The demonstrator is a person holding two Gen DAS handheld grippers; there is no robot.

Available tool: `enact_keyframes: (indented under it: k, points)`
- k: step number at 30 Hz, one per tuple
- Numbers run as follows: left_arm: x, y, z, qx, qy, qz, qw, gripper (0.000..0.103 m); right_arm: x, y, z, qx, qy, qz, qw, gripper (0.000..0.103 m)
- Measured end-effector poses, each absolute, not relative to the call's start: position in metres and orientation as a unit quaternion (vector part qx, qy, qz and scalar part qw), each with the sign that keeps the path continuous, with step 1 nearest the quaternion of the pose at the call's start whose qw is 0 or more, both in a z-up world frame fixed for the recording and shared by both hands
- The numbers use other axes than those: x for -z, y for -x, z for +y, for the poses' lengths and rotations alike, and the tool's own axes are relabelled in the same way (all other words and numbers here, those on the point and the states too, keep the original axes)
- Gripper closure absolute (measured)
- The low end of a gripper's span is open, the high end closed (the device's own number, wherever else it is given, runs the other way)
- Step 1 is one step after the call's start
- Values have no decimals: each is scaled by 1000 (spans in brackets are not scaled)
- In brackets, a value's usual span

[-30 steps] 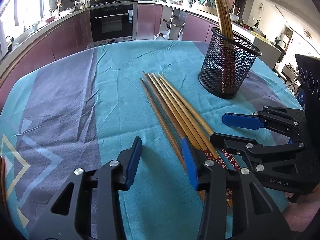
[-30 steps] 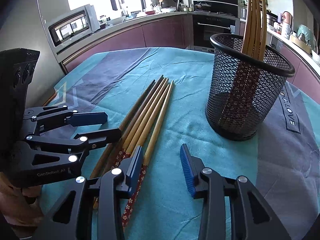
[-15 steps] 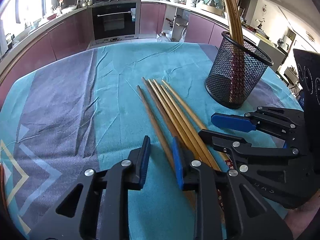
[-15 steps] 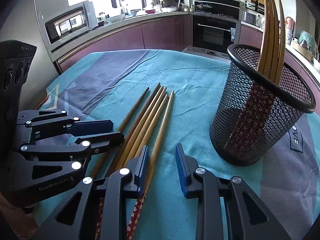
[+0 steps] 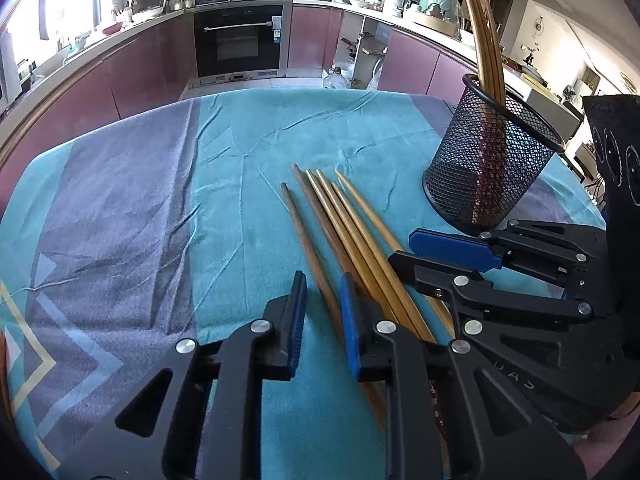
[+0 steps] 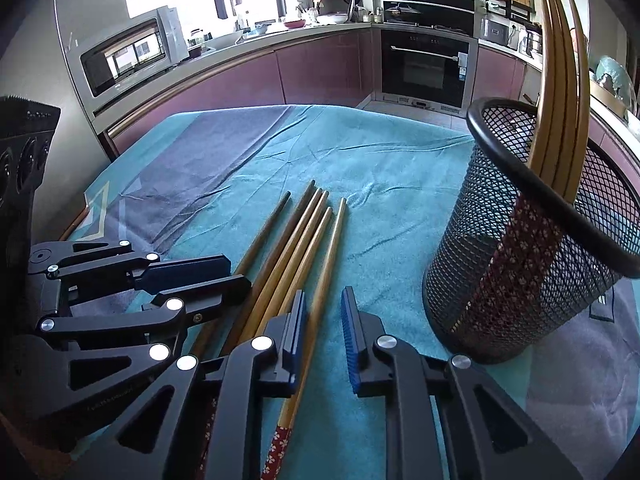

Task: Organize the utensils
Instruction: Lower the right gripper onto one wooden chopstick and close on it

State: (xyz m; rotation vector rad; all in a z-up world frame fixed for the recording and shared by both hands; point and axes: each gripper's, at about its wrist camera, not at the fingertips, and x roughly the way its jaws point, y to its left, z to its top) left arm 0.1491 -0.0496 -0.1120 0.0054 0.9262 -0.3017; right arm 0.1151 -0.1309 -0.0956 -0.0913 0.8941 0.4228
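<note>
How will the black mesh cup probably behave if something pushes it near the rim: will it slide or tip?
The black mesh cup looks light, being open wire mesh, so it would probably move easily. The tall chopsticks standing in it lean on one side of the rim, so a high push may tip it. The teal cloth seems grippy, favouring tipping over sliding.

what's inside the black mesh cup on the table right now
The mesh cup holds a few wooden chopsticks standing upright, leaning on its rim, patterned red ends down. Through the mesh nothing else shows, though the cup's floor is hard to make out.
</note>
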Motion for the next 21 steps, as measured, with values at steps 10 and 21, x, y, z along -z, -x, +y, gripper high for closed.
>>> enact_keyframes:
  k: [10, 21]
  points:
    - [113, -148, -49, 139, 5, 445, 885, 89, 95, -117, -137, -205, 24, 431, 878, 96]
    - [113, -143, -45, 131, 21, 442, 887, 93, 95, -116, -140, -209, 10, 432, 877, 98]
